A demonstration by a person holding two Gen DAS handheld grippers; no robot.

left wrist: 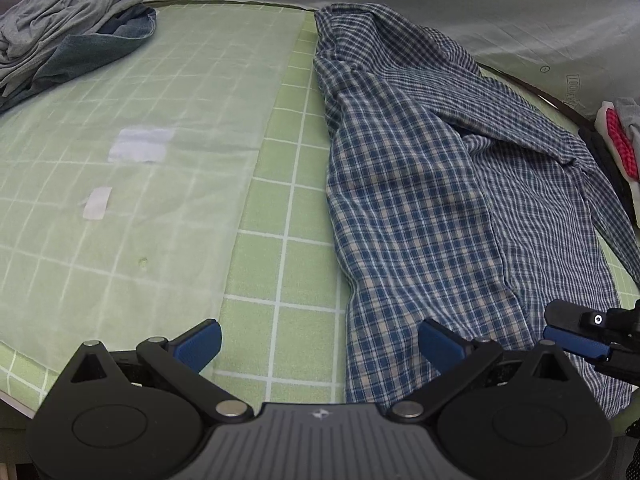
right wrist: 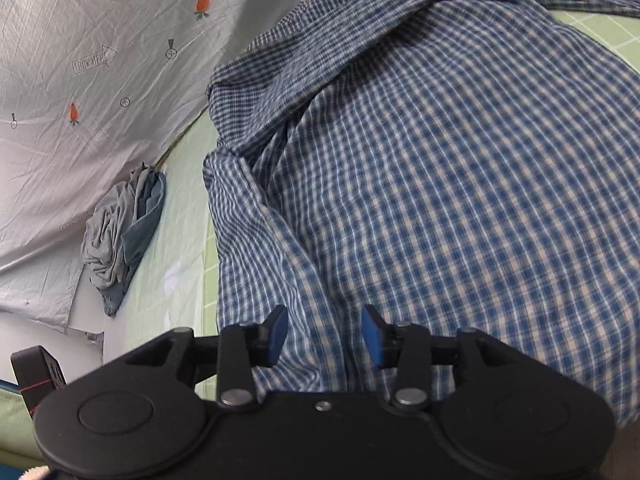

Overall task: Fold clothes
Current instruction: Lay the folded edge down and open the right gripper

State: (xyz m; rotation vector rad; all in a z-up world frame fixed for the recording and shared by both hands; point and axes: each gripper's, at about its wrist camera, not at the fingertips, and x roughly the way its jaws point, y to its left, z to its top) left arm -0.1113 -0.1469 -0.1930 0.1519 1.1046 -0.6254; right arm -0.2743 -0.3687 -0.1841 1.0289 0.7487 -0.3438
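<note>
Left wrist view: a blue plaid shirt (left wrist: 420,184) lies spread but rumpled over the right half of the frame on a green grid-patterned cover (left wrist: 288,216), one panel lapped over the other, its collar end toward the upper centre. A crumpled grey and blue heap of clothes (left wrist: 68,44) sits at upper left. The left gripper (left wrist: 320,346) stands wide open at the bottom edge, gripping nothing, its right finger over the shirt's near hem; the right gripper (left wrist: 576,340) enters at lower right. Right wrist view: the shirt fills the centre and right, and the heap lies at middle left. The right gripper's jaws stand partly open astride a fabric ridge near the hem, not pinching it. Judged step: taking hold of the hem for a fold or smoothing; this calls for both claws to close on cloth.
</note>
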